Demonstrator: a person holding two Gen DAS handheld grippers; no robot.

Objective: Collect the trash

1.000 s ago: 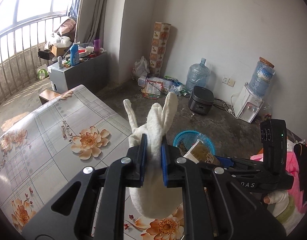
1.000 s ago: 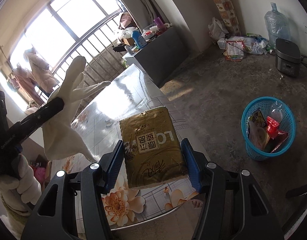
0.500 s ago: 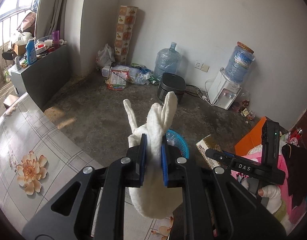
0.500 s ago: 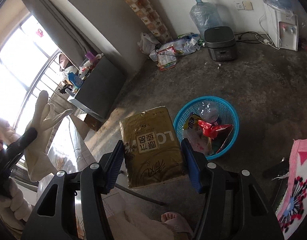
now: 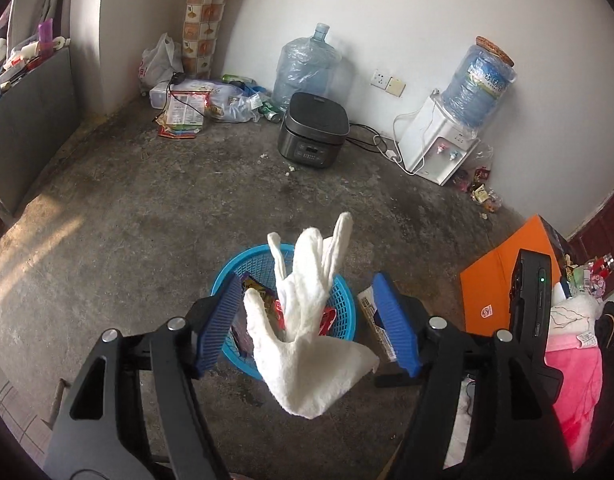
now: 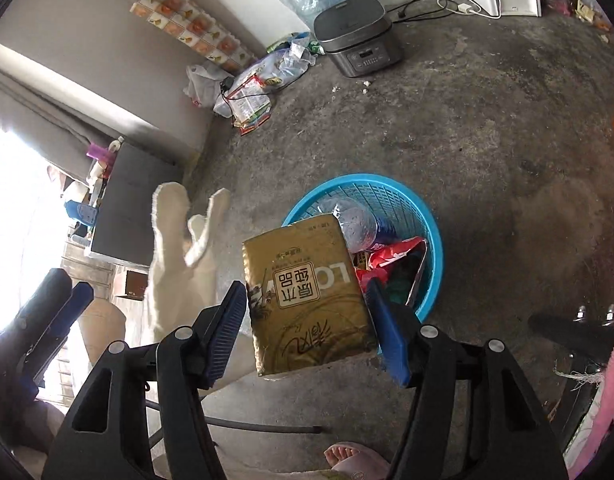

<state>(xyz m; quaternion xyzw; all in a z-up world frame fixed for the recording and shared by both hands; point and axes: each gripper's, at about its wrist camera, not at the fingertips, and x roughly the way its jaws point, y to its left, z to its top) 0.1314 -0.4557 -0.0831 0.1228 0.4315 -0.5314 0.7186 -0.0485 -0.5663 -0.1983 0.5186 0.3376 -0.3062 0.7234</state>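
Concrete floor below; blue basket (image 5: pixel 343 292) lay ahead of both grippers. Left gripper (image 5: pixel 307 320) had just been opening, white glove (image 5: pixel 307 328) loose between its spread jaws. Right gripper (image 6: pixel 307 320) had been widening, gold pack (image 6: pixel 307 292) between jaws; I couldn't tell whether they still gripped it.

You're over bare grey concrete floor (image 5: pixel 155 216), stained and dusty, with a sun patch at left. White plaster wall (image 5: pixel 407 12) behind holds a double socket (image 5: pixel 388 82). On the floor along it: dark rice cooker (image 5: pixel 313 130), empty water jug (image 5: pixel 307 66), white water dispenser (image 5: pixel 441 148) with a bottle on top. Grey cabinet (image 6: pixel 129 204) stands by the bright window (image 6: pixel 15 216).
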